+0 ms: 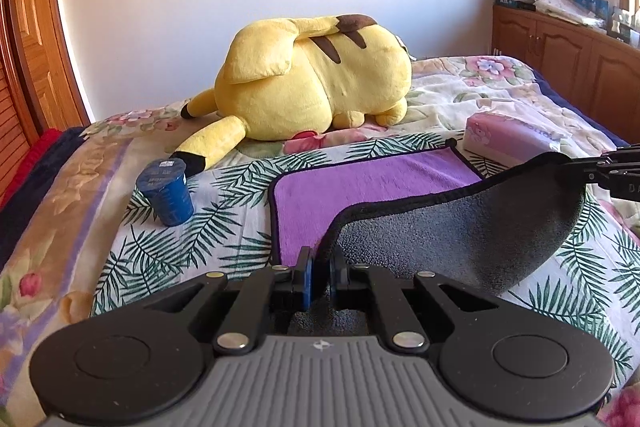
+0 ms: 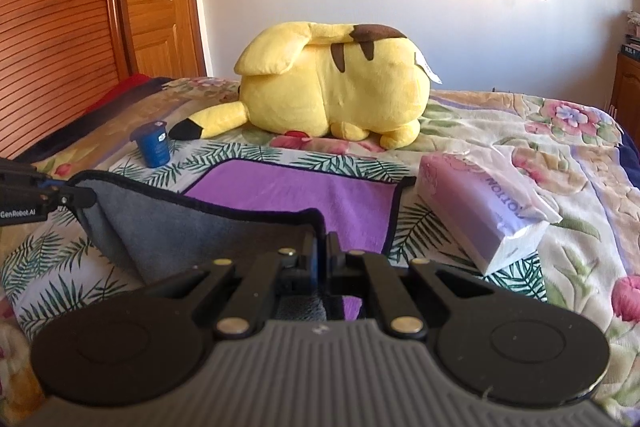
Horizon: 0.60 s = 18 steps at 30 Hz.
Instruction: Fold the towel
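Note:
A towel with a purple face and a grey underside, edged in black, lies on the bed. Its near edge is lifted and curls over, grey side up. My left gripper is shut on the near left corner of the towel. My right gripper is shut on the near right corner. The purple face and grey underside show in the right wrist view too. Each gripper shows in the other's view, the right one and the left one, pinching the towel's edge.
A large yellow plush toy lies behind the towel. A blue cup stands left of it. A purple tissue pack lies at its right. The bed has a floral cover. Wooden cabinets stand at right.

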### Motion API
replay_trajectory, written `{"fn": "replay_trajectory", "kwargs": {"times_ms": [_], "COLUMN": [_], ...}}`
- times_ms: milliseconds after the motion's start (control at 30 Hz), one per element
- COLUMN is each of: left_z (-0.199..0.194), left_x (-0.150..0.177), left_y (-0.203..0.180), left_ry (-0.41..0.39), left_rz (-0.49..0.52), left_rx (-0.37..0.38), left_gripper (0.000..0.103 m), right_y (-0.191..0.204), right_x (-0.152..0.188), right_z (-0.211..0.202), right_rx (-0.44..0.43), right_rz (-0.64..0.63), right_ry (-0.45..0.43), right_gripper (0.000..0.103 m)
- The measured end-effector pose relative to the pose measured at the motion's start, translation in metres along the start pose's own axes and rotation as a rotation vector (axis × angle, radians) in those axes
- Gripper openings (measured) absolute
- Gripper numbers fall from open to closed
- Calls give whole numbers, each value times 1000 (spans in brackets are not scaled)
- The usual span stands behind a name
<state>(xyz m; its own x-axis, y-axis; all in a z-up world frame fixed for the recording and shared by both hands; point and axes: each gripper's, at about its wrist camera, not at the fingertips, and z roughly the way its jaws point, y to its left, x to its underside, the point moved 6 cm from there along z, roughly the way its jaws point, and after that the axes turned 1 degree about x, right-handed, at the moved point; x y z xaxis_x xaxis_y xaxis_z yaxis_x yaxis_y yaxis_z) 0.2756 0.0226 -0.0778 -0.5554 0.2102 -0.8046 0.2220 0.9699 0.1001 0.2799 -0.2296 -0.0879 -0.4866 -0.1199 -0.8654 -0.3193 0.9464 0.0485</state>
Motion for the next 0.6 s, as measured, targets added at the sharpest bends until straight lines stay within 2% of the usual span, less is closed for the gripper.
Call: {"fn": "replay_trajectory", "kwargs": {"times_ms": [233,600], "left_z": [7,19], "left_x": [-11,-32], "left_y": [5,12], "left_ry": [-29,-73], "left_rz": [2,3], "left_rx": [-32,-42], "left_gripper": [8,8], "right_y": [-6,-17], "right_x": [-6,-20], "right_z": [4,16], "right_rx": [4,5], "right_rz": [-5,-12], "right_ry": [-10,-40], "right_gripper": [5,5]}}
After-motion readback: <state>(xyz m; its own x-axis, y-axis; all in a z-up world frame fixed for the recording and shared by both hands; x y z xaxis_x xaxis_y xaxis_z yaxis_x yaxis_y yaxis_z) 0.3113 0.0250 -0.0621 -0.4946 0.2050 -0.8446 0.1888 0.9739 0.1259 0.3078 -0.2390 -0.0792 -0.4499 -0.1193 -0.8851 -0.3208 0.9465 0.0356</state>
